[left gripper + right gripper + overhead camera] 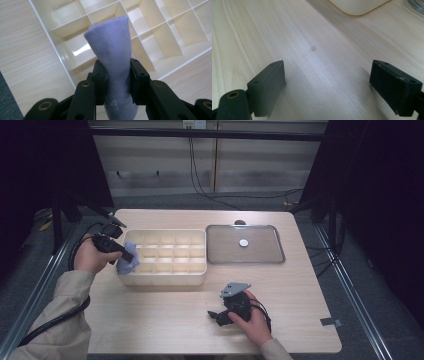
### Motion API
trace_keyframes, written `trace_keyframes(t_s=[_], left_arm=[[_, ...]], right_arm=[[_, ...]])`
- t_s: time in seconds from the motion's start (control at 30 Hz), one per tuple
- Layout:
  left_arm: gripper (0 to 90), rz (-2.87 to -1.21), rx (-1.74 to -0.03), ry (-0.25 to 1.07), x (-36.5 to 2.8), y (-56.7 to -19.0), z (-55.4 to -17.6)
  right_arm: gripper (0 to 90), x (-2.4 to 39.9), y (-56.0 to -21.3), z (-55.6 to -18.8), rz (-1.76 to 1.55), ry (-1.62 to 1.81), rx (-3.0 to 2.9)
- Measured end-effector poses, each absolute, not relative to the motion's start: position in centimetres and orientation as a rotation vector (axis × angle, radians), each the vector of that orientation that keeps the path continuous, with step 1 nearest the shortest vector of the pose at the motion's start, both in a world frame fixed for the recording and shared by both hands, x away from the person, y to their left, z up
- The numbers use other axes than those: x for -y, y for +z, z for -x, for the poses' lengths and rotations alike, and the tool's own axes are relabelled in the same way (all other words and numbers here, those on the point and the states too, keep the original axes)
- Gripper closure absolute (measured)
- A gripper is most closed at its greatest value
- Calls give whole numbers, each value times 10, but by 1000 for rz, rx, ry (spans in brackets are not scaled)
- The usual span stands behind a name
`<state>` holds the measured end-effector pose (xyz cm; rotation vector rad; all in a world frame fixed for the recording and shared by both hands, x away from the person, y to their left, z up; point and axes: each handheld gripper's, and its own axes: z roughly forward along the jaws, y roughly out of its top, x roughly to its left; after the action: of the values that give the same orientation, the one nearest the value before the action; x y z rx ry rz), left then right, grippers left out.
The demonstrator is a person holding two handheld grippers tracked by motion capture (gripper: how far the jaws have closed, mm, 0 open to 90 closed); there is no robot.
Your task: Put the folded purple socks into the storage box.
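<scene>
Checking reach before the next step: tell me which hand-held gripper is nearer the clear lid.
Right. The right hand-held gripper rests on the table in front of the clear lid; the left hand-held gripper holds a sock beyond the divided box.

Clear lid [260, 255] with white knob beside the box, wooden table [165, 320], black cables [200, 180]

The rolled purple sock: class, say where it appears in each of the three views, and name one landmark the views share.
High view: the rolled purple sock sits left of centre, at the left end of the divided cream box, in the left gripper.
Left gripper view: centre, clamped between the black jaws, above the box's compartments.
Right gripper view: not in it.
Shared landmark: the divided cream box, with a corner at the top edge of the right gripper view.
</scene>
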<state>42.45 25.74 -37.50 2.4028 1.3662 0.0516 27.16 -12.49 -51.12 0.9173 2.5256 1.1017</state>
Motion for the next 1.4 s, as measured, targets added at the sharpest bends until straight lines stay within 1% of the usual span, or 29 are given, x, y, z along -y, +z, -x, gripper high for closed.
trace_keyframes(t_s=[0.3,0.67,1.2,1.4], left_arm=[[697,-2400,-1394,54,-261,-383,-427],[698,-2435,-1400,68,-262,-390,-430],[704,-2430,-1446,69,-263,-401,-431],[708,-2456,-1450,71,-261,-405,-432]], right_arm=[[125,125,-511,-272,-916,1102,-2525],[125,125,-511,-272,-915,1102,-2526],[125,125,-511,-272,-915,1102,-2526],[125,125,-511,-272,-915,1101,-2526]])
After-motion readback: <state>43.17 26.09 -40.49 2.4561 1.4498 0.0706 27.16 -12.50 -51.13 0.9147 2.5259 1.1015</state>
